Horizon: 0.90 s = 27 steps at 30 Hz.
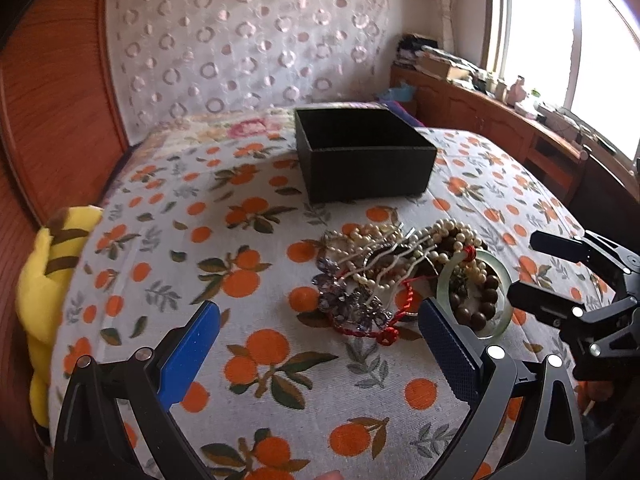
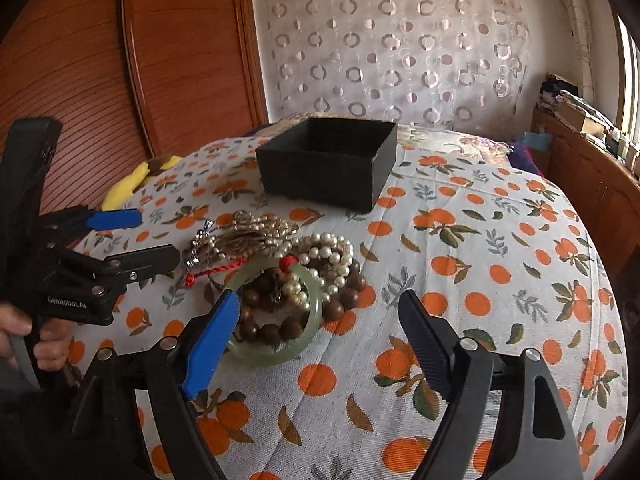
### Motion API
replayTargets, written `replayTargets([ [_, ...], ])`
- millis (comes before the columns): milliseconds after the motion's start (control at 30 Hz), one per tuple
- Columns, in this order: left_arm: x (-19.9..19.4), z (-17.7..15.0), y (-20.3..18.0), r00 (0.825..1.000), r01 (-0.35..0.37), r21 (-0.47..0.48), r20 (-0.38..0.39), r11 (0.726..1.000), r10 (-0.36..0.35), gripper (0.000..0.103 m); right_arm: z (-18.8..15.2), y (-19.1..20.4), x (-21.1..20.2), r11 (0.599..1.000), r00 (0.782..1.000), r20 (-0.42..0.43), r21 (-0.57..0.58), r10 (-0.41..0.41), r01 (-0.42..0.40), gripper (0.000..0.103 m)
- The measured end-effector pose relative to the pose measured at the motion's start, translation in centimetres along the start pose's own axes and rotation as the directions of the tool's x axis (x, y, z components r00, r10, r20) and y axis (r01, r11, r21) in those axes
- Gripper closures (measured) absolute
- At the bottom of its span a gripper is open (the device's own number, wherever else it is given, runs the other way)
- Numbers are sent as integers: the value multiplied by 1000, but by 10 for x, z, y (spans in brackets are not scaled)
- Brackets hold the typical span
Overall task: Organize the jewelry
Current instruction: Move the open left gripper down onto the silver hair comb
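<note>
A pile of jewelry (image 1: pixel 404 276) lies on the orange-print bedspread (image 1: pixel 256 360): pearl strands (image 2: pixel 326 252), brown wooden beads (image 2: pixel 272 330), a pale green jade bangle (image 2: pixel 276 354), a red cord (image 1: pixel 384 334) and a purple crystal piece (image 1: pixel 348 304). An open black box (image 1: pixel 362 152) stands behind the pile, also in the right wrist view (image 2: pixel 330 162). My left gripper (image 1: pixel 320 316) is open and empty, just in front of the pile. My right gripper (image 2: pixel 320 308) is open and empty, its left finger beside the bangle.
A yellow plush toy (image 1: pixel 48 280) lies at the bed's left edge. A wooden wardrobe (image 2: pixel 100 80) stands on the left. A cluttered wooden cabinet (image 1: pixel 480 108) runs under the window at right. A patterned curtain (image 1: pixel 248 48) hangs behind the bed.
</note>
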<state>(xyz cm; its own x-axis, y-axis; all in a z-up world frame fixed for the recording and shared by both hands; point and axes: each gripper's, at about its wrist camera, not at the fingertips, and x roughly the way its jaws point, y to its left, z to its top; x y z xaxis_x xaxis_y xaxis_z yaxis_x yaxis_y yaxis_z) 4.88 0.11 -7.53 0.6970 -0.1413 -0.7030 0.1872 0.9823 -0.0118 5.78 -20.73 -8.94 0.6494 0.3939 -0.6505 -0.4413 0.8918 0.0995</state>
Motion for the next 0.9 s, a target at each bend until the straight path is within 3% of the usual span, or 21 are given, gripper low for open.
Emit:
replayTargets([
  [267, 26, 7, 3, 993, 99, -16, -71, 995, -100, 8, -3, 0, 0, 1000, 1000, 5, -2, 6, -6, 19],
  [600, 42, 18, 2, 979, 166, -38, -109, 985, -169, 21, -2, 2, 1, 1000, 1000, 1, -16, 5, -5, 19],
  [700, 43, 17, 2, 977, 179, -49, -106, 983, -183, 31, -2, 1, 2, 1000, 1000, -4, -9, 11, -11, 19],
  [767, 41, 16, 1, 974, 196, -47, -102, 980, -200, 43, -2, 1, 3, 1000, 1000, -5, -7, 14, -15, 19],
  [900, 34, 14, 0, 978, 184, -33, -90, 982, -187, 50, -2, 1, 3, 1000, 1000, -6, -8, 15, -15, 19],
])
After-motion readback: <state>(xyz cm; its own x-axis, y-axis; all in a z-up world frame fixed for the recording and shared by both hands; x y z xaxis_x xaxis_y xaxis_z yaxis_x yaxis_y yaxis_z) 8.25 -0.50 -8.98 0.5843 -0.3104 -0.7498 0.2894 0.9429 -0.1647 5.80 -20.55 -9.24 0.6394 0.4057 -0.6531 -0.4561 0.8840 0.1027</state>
